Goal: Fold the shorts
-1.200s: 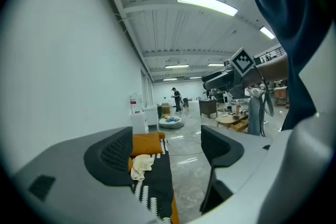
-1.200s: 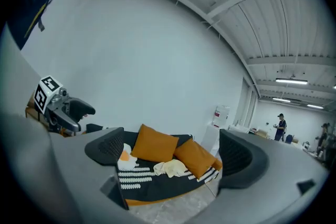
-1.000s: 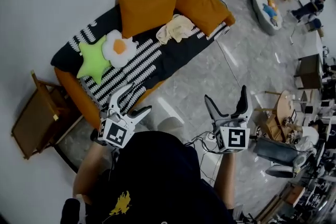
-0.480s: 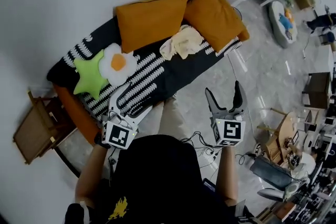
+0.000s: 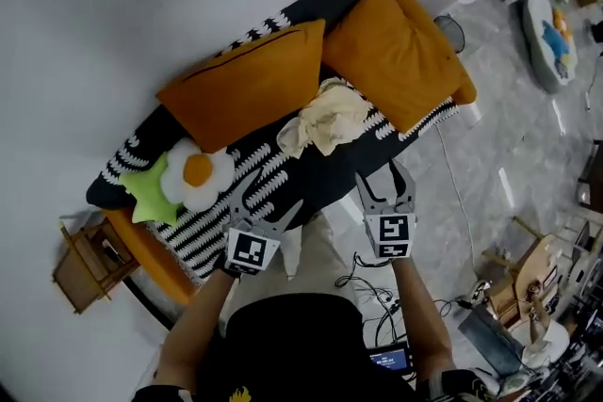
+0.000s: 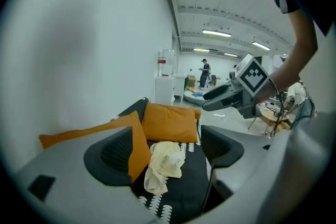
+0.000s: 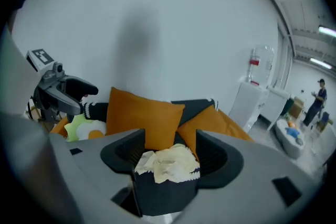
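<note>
Both grippers had swung in over the last second, and the sofa [image 5: 316, 176] now filled the middle of the head view, far closer than before. One pair of shorts [image 5: 328, 120], cream and crumpled, lay on the sofa's black-and-white throw, untouched. It sat at one o'clock from the left gripper [image 5: 267, 207] and at eleven o'clock from the right gripper [image 5: 384, 185], apart from both.

Left gripper: its two fingers [image 6: 113, 157] stood wide apart and held nothing; the shorts showed beyond the gap. Right gripper: its two fingers [image 7: 123, 152] had just been closing but stood partly apart, with nothing between them; the shorts lay further off in line with the gap.

Two orange cushions leaned on the sofa back, one [image 5: 250, 94] at ten o'clock from the shorts, the other [image 5: 396, 61] at one o'clock. One fried-egg pillow [image 5: 196, 174] and one green star pillow [image 5: 141, 195] lay side by side at eight o'clock from the shorts.
</note>
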